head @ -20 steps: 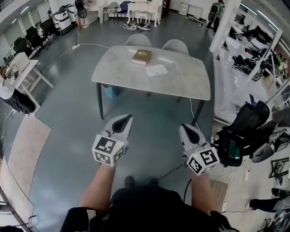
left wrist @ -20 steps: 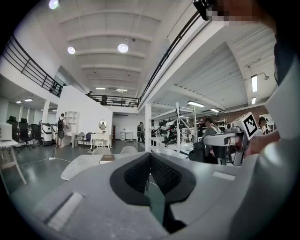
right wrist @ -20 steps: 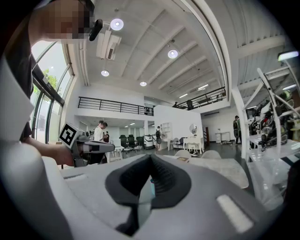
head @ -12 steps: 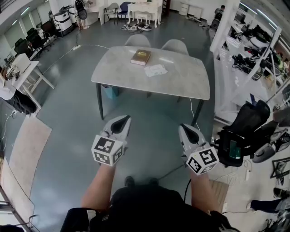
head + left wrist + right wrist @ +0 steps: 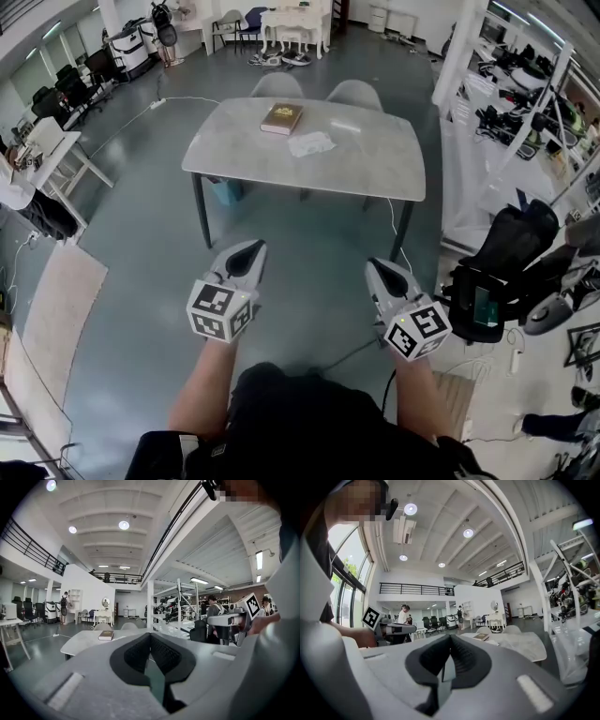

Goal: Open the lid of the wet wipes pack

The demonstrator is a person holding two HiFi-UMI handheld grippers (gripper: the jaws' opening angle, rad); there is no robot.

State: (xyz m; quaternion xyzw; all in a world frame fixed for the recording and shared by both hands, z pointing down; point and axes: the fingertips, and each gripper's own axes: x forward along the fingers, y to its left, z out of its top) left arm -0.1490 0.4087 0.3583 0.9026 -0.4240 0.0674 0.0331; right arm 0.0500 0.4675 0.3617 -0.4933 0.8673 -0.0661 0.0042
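Observation:
The wet wipes pack [image 5: 310, 143], a pale flat packet, lies on the grey table [image 5: 375, 169] far ahead of me, next to a brown book [image 5: 281, 118]. My left gripper [image 5: 253, 249] and right gripper [image 5: 377, 269] hang side by side over the floor, well short of the table. Both have their jaws shut with nothing between them. In the left gripper view the table [image 5: 82, 641] and book [image 5: 106, 635] show beyond the shut left gripper [image 5: 150, 638]. The right gripper view shows the book [image 5: 481, 637] on the table [image 5: 525, 646] past the shut right gripper [image 5: 450, 640].
Two grey chairs [image 5: 277, 84] stand behind the table. A black bag on a stand [image 5: 502, 267] is close on my right, and a beige mat [image 5: 52, 309] lies on the floor at left. Desks and shelving line both sides of the room.
The table sits slightly higher and further left in the head view, and the feet below are now hidden. Both grippers keep their places and stay shut.

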